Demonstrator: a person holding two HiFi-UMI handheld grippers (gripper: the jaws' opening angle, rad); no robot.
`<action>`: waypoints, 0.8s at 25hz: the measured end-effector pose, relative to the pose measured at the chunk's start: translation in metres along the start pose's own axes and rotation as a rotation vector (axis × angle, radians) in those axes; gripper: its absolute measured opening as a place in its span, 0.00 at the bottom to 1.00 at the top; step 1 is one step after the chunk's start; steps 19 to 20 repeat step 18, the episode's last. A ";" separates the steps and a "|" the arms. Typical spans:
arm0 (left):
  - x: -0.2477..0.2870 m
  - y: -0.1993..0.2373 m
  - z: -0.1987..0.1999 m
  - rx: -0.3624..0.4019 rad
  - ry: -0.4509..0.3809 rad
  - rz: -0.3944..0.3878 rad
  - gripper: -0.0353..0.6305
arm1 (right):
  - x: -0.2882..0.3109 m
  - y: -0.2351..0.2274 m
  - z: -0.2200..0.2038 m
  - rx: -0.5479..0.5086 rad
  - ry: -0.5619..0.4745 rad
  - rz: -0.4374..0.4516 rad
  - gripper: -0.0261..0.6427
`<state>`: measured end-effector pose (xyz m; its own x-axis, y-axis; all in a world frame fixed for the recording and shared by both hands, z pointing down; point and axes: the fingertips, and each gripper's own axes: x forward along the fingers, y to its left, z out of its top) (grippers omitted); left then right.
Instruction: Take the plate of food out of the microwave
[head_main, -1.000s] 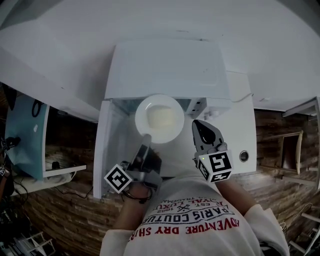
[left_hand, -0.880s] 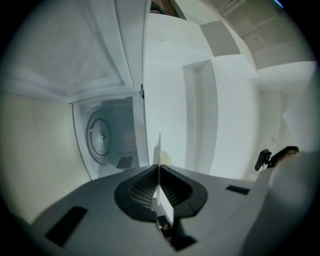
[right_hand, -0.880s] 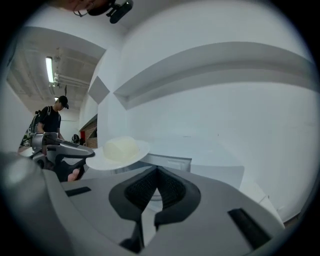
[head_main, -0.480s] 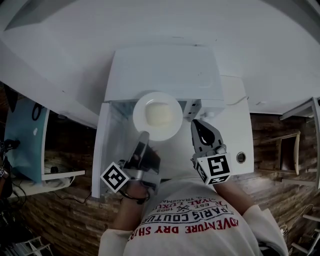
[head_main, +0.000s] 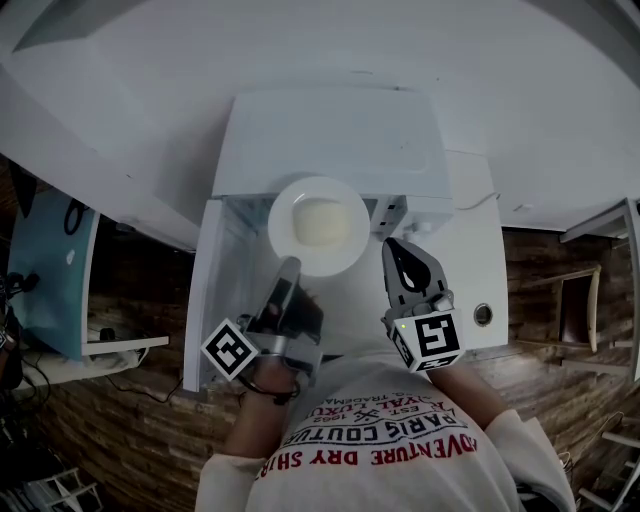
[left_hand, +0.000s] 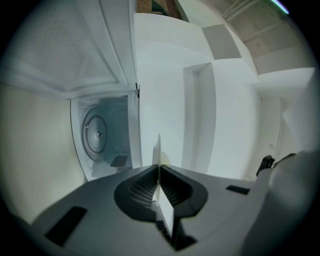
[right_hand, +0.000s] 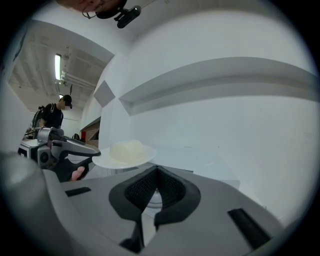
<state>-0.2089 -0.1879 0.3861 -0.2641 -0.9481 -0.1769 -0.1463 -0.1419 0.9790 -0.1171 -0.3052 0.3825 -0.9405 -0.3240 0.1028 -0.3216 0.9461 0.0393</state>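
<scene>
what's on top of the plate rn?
One pale, rounded mound of food sits in the middle of the plate. The left tongs pinch its near rim. The plate's centre under the mound is covered, and the kind of food cannot be told.

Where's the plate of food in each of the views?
Head view: plate at centre, in front of the open microwave.
Left gripper view: plate edge-on, a thin white sliver at centre.
Right gripper view: plate left of centre, pale food on top.
Shared landmark: the left gripper, clamped on the plate's rim.
</scene>
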 end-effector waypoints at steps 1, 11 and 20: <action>0.000 0.000 0.000 -0.002 0.000 0.000 0.08 | 0.000 0.000 0.000 -0.001 0.000 0.000 0.05; 0.005 0.000 0.006 0.009 -0.012 -0.009 0.08 | 0.002 0.002 0.000 -0.005 0.009 0.002 0.05; 0.003 -0.002 0.009 0.012 -0.017 -0.021 0.08 | 0.004 0.005 0.005 -0.016 -0.013 -0.007 0.05</action>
